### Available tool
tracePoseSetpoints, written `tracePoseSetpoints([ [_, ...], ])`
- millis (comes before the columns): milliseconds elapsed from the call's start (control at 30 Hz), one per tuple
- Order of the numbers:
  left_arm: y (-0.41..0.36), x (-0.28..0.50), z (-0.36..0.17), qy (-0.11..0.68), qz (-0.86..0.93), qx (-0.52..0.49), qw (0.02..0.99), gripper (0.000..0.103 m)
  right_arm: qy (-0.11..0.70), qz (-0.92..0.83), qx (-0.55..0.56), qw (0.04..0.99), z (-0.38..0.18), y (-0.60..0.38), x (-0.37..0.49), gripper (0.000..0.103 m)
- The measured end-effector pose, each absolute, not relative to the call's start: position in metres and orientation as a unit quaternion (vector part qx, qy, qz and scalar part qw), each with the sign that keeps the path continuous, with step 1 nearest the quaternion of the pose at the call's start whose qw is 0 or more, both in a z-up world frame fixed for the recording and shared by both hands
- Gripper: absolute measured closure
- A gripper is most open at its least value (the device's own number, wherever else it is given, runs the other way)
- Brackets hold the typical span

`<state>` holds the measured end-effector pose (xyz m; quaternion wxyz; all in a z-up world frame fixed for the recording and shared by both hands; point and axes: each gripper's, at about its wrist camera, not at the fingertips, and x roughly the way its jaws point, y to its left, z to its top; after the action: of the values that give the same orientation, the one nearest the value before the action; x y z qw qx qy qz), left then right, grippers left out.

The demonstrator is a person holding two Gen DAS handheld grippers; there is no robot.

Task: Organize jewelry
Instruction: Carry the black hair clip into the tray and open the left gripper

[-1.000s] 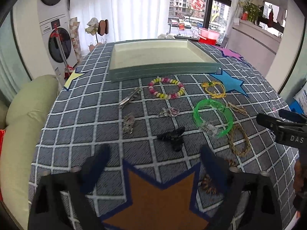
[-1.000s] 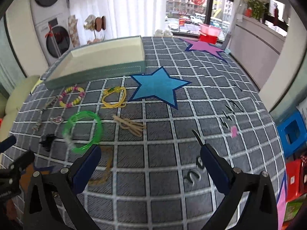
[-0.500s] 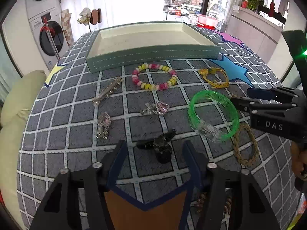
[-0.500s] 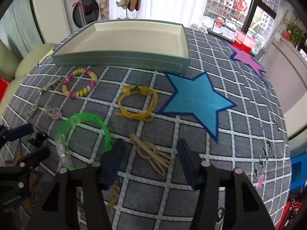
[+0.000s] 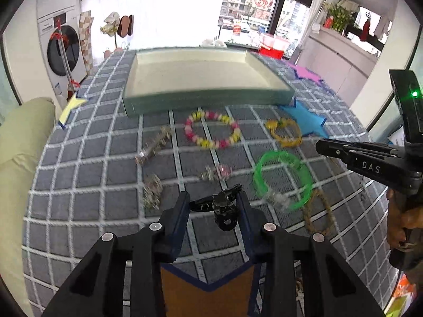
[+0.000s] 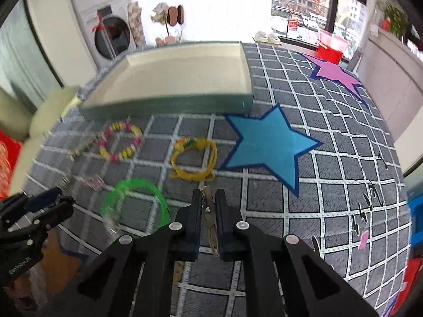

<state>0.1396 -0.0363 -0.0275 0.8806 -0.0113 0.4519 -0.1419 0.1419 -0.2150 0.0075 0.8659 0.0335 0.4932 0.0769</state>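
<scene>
Two tools closing: left tool [image 5: 213,201] w/ black clip [image 5: 221,206] between; right tool [image 6: 208,198] on tan band [image 6: 211,227].

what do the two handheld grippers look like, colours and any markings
Both grippers, left and right, are matte black plastic with dark blue fingers and round silver screws. Seen from the left camera, the right gripper bears white "DAS" lettering, with a green light on the black block above it.

I have brought both grippers forward: left gripper [image 5: 212,203] closing around the black clip [image 5: 222,206], right gripper [image 6: 208,200] closing on the tan cord [image 6: 211,227].
</scene>
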Motion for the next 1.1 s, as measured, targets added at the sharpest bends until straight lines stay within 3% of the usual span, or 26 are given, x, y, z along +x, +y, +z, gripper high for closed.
tracePoseSetpoints([
  [500, -0.023, 0.245, 0.05, 0.386, -0.152, 0.011, 0.91, 0.052, 0.461, 0.106, 0.108, 0.874, 0.072, -0.209, 0.24, 0.092],
  [867, -0.026, 0.356, 0.0, 0.4, -0.105, 0.028, 0.91, 0.052, 0.49, 0.075, 0.114, 0.861, 0.026, -0.198, 0.331, 0.092],
  [1100, -0.028, 0.387, -0.037, 0.43, -0.09, 0.039, 0.897, 0.052, 0.51, 0.059, 0.107, 0.851, -0.013, -0.189, 0.355, 0.092],
])
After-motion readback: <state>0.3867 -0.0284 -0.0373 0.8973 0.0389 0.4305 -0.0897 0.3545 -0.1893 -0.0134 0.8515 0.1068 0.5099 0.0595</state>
